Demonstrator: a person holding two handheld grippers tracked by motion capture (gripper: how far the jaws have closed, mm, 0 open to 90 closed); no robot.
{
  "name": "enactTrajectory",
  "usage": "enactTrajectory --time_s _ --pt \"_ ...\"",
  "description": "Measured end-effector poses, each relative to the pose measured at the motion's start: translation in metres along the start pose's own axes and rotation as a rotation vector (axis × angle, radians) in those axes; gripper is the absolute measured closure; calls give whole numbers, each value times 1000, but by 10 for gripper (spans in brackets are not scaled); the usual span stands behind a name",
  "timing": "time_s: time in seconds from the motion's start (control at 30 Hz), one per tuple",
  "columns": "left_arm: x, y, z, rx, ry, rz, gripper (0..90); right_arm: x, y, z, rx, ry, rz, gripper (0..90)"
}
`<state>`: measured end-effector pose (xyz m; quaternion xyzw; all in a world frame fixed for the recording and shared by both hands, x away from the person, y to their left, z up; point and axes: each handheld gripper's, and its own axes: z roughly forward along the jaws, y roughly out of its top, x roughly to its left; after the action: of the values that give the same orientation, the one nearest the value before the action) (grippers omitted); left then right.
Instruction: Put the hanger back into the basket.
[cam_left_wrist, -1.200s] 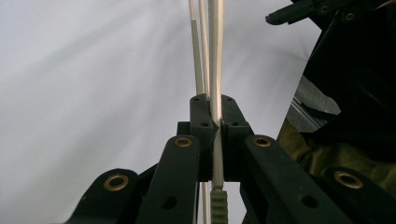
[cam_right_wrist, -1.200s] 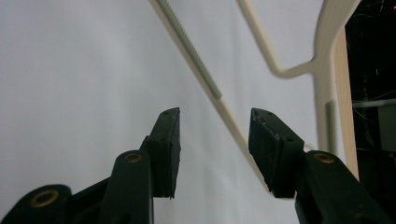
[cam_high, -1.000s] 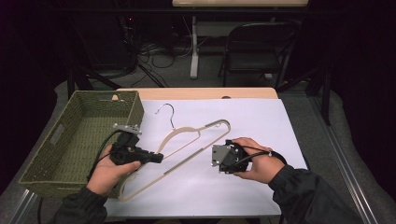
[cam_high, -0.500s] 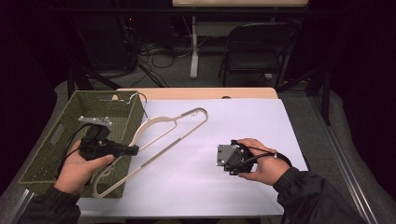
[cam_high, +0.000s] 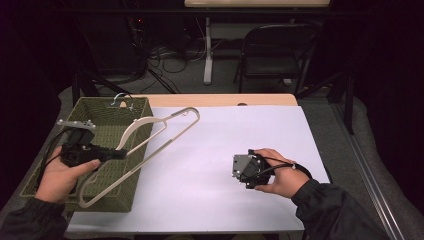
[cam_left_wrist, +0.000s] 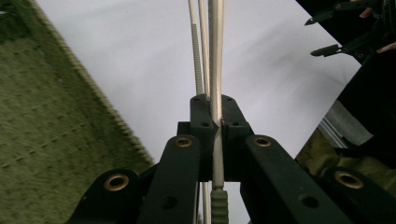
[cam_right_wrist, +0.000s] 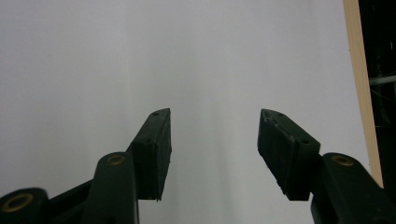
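You have the left gripper (cam_high: 120, 154) clamped on one arm of the pale hanger (cam_high: 165, 127), holding it slanted over the green basket (cam_high: 107, 117) at the tabletop's left edge, presumably to drop it in, while your right gripper (cam_right_wrist: 212, 154), jaws just opened and empty, rests near the front edge.

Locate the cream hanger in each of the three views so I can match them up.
High view: the hanger lies left of centre, slanting over the green basket.
Left gripper view: its bar runs up the middle, clamped in the left tongs.
Right gripper view: not in it.
Shared landmark: the white table cover.
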<state>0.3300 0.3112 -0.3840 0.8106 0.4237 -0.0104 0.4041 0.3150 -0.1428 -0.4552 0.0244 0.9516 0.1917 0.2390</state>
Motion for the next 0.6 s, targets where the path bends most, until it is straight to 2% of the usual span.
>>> enactTrajectory --time_s 0.1,0.17,0.23,0.27,0.33,0.43,0.47,0.53,0.6 --pt "10 0 -10 -14 9 1 871 -1 0 1 3 -2 -2 448" --pt "17 0 -17 -33 -5 -17 871 -1 0 1 2 -1 4 447" --pt "23 0 -24 -49 -5 -19 872 -1 -1 2 9 -1 17 448" --pt "25 0 -27 -54 -3 -22 872 -1 -1 3 4 2 5 448" --pt "30 -1 -34 -60 7 -12 872 -1 0 4 9 0 7 448" --pt "38 -2 -41 -70 4 -23 872 -2 0 5 14 -1 -6 448" --pt "42 -3 -43 -72 5 -24 872 0 0 5 17 1 13 448" --pt "48 -5 -48 -74 13 -34 872 -1 0 6 14 1 1 448" --pt "53 -6 -52 -75 22 -33 872 -1 1 6 23 2 10 448"
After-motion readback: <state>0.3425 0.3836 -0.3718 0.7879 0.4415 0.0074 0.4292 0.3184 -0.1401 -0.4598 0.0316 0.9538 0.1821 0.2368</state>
